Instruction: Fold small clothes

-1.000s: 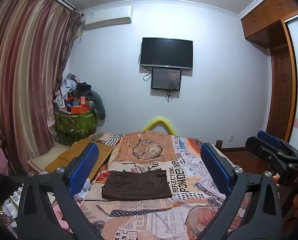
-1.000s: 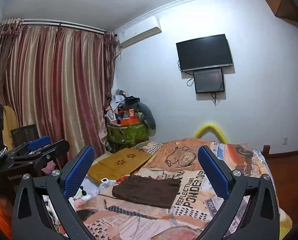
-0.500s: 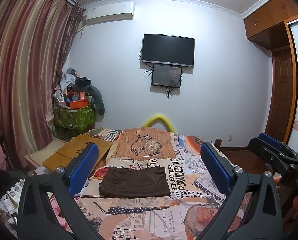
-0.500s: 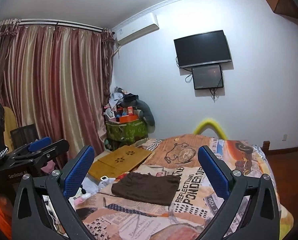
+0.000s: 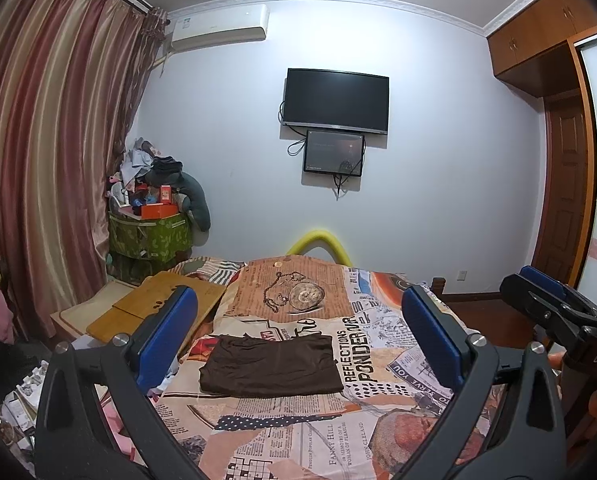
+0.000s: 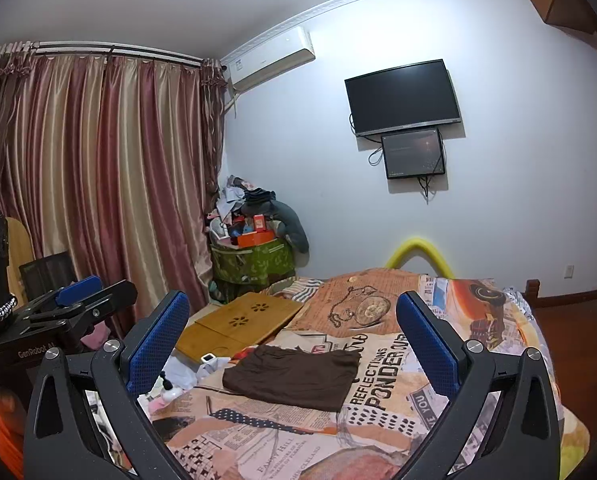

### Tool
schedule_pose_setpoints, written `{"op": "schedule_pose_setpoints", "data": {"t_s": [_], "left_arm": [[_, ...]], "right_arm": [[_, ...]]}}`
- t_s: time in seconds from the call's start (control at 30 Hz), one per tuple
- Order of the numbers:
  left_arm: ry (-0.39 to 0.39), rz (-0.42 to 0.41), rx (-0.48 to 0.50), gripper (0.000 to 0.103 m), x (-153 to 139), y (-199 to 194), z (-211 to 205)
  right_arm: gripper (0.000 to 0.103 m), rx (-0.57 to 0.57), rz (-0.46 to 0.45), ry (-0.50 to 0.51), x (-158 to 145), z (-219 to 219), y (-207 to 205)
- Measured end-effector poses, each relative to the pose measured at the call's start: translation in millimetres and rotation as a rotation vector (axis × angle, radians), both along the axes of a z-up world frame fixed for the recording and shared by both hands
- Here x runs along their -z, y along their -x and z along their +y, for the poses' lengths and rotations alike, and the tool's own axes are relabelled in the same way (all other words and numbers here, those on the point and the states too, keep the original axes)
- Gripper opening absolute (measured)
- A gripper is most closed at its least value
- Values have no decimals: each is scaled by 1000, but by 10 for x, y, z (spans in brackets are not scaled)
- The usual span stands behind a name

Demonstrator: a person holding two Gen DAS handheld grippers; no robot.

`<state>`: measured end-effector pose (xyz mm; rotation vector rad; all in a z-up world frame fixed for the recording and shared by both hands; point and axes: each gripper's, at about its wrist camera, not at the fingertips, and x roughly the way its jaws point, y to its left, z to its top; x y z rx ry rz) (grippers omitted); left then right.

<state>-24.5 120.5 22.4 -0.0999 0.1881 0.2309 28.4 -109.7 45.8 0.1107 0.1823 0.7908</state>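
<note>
A dark brown garment (image 5: 272,366) lies folded flat in a rectangle on the bed's printed cover (image 5: 298,432); it also shows in the right wrist view (image 6: 294,374). My left gripper (image 5: 298,336) is open and empty, held above and well short of the garment. My right gripper (image 6: 292,334) is open and empty, also held back from it. Each gripper shows at the edge of the other's view: the right one (image 5: 554,306), the left one (image 6: 78,306).
A bamboo lap table (image 6: 238,322) lies at the bed's left edge. A green bin piled with clutter (image 5: 150,232) stands by the striped curtain (image 5: 38,160). A yellow foam arc (image 5: 318,242) sits at the bed's far end. Small items litter the floor on the left (image 6: 170,388).
Both grippers have tilted slightly upward and back, so the garment sits a little lower in view. The garment has not moved. Both grippers stay open.
</note>
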Motion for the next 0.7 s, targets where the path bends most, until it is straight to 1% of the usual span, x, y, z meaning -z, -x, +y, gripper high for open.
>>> {"op": "schedule_pose_setpoints", "data": {"t_s": [0.7], "left_arm": [[-19, -10, 41, 103, -1, 27, -3]], "right_arm": [[103, 14, -2, -2, -23, 28, 14]]}}
